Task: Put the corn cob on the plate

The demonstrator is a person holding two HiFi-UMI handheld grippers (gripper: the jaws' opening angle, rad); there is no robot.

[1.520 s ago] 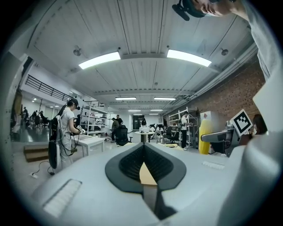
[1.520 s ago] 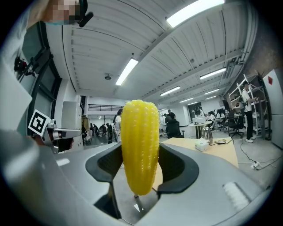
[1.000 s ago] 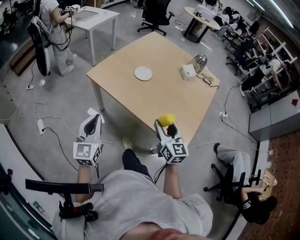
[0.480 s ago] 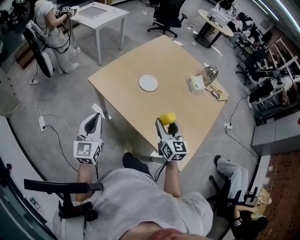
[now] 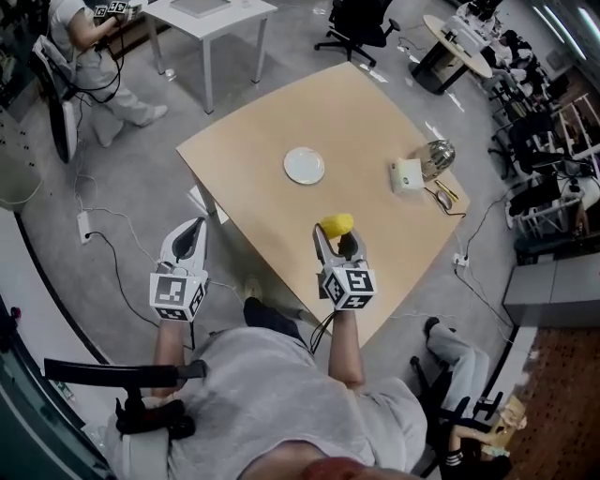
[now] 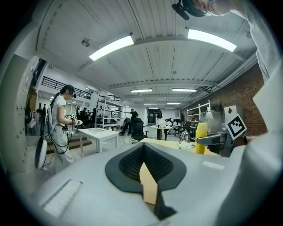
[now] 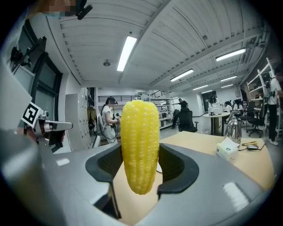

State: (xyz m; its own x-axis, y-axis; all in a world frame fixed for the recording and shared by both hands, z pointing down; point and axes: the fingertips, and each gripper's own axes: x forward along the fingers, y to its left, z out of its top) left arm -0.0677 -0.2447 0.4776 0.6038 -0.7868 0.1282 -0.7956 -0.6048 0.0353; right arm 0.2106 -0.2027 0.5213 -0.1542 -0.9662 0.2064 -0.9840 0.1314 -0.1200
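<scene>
Right now the corn cob [image 7: 139, 145] is clamped upright in the right gripper [image 7: 141, 167], black pads pressing on its lower half from both sides, top end sticking well above the jaws. From the head view the corn cob [image 5: 337, 223] sits at the tip of the right gripper [image 5: 336, 238], just over the near edge of the wooden table [image 5: 281, 112]. The plate [image 5: 304, 165] is white, round, bare, lying flat towards the middle of the table, well apart from the cob & further out from the person.

Left gripper [image 5: 191, 232] is off the table's near left side, over the grey floor, w/ nothing in it. In the left gripper view its [image 6: 143, 150] pads meet at the tips, only a thin wedge gap lower down, through which the tan tabletop shows.

Other stuff on the table, far right: a small white box [image 5: 406, 174] & a shiny metal kettle [image 5: 436, 155] just beside it; both also show in the right gripper view, box [image 7: 227, 149] in front of kettle [image 7: 233, 128]. Beyond the table, top left, a person [image 5: 80, 37] stands by a small white table [image 5: 211, 11]
</scene>
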